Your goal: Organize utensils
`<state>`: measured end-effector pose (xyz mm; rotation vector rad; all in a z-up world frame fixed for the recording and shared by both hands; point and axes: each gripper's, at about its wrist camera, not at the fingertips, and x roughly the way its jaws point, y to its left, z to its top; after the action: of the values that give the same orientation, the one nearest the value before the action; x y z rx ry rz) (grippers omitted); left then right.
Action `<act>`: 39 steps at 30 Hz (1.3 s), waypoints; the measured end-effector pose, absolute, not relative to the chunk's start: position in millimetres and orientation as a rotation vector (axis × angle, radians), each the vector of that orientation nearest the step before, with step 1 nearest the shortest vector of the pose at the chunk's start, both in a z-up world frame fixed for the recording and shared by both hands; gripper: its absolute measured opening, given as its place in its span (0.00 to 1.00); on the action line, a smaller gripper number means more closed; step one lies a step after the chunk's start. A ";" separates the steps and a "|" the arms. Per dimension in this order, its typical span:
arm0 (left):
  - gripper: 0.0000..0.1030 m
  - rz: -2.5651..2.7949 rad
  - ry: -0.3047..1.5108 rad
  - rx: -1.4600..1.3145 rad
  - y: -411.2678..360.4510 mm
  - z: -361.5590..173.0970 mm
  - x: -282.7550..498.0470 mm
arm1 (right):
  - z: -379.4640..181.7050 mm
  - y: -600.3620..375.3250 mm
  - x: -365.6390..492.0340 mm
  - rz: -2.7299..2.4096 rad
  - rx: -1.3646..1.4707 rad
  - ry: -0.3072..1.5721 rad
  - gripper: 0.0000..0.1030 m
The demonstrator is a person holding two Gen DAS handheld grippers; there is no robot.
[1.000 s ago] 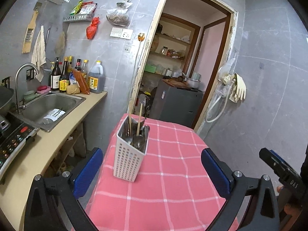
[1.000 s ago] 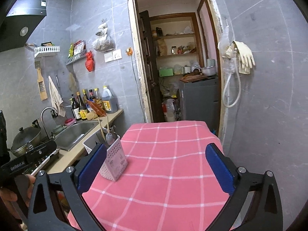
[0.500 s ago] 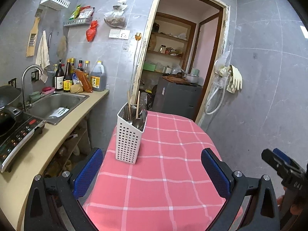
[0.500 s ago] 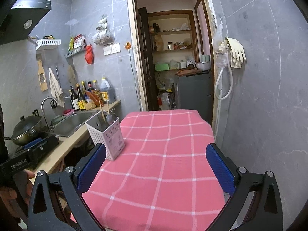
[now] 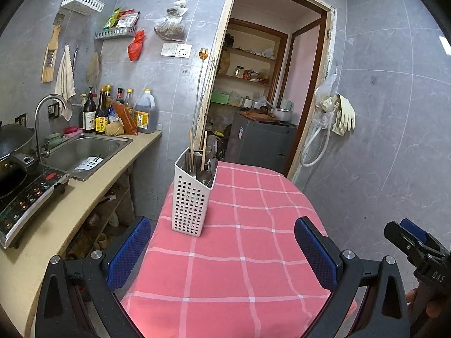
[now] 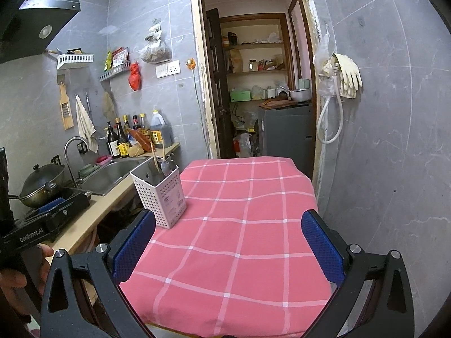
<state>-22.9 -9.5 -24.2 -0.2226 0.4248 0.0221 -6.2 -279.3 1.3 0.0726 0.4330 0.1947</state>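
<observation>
A white perforated utensil holder (image 5: 193, 194) stands upright near the left edge of the table with the pink checked cloth (image 5: 242, 256). Chopsticks (image 5: 191, 152) and metal spoons (image 5: 207, 173) stick out of its top. It also shows in the right wrist view (image 6: 160, 195), left of centre. My left gripper (image 5: 222, 250) is open and empty, held back above the table's near edge. My right gripper (image 6: 228, 246) is open and empty, also back from the holder.
A counter (image 5: 93, 194) with a steel sink (image 5: 84, 152), an induction hob (image 5: 25, 194) and sauce bottles (image 5: 101, 112) runs along the left. A wok (image 6: 42, 183) sits by the hob. A doorway (image 5: 262, 93) is behind the table; a tiled wall is on the right.
Both grippers have pulled back and up from the table, so the holder looks farther and more of the cloth shows. Both stay open and empty.
</observation>
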 end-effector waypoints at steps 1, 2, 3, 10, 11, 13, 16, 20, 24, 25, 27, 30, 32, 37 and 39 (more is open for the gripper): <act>1.00 0.022 0.424 -0.222 -9.5 -24.2 -23.0 | 1.3 -278.9 -6.8 0.194 0.073 0.434 0.99; 1.00 0.022 0.425 -0.220 -10.0 -24.0 -23.1 | 1.4 -278.7 -6.8 0.194 0.073 0.434 0.99; 1.00 0.022 0.426 -0.219 -9.5 -24.1 -23.0 | 1.4 -278.6 -7.5 0.194 0.074 0.432 0.99; 1.00 0.023 0.424 -0.220 -9.6 -24.1 -23.1 | 1.4 -278.6 -7.0 0.196 0.072 0.434 0.99; 1.00 0.023 0.425 -0.219 -9.3 -24.1 -22.9 | 1.4 -278.4 -7.2 0.196 0.072 0.433 0.99; 1.00 0.022 0.425 -0.221 -9.6 -24.0 -23.0 | 1.5 -278.1 -7.4 0.196 0.073 0.433 0.99; 1.00 0.023 0.424 -0.221 -10.1 -23.9 -23.0 | 1.7 -278.0 -6.9 0.196 0.074 0.433 0.99; 1.00 0.022 0.422 -0.218 -10.2 -24.1 -23.7 | 2.0 -277.8 -7.0 0.195 0.073 0.433 0.99; 1.00 0.020 0.423 -0.217 -9.8 -24.7 -23.9 | 1.7 -278.7 -6.4 0.196 0.073 0.435 0.99; 1.00 0.020 0.422 -0.216 -9.8 -24.6 -24.1 | 1.8 -278.3 -6.9 0.197 0.073 0.435 0.99; 1.00 0.021 0.421 -0.214 -9.9 -24.6 -23.8 | 1.9 -278.6 -6.5 0.196 0.073 0.433 0.99; 1.00 0.020 0.421 -0.212 -10.8 -24.4 -24.1 | 2.0 -278.3 -6.8 0.195 0.073 0.433 0.99; 1.00 0.019 0.422 -0.212 -11.0 -24.3 -23.8 | 2.1 -277.8 -7.3 0.195 0.072 0.433 0.99; 1.00 0.020 0.421 -0.212 -10.6 -24.3 -23.7 | 2.0 -278.9 -6.1 0.195 0.073 0.434 0.99; 1.00 0.019 0.421 -0.213 -10.0 -24.5 -23.7 | 2.1 -279.3 -6.0 0.196 0.074 0.434 0.99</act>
<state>-23.7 -10.0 -24.5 -0.2128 0.4213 0.0194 -6.0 -279.3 2.1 0.0741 0.4343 0.1965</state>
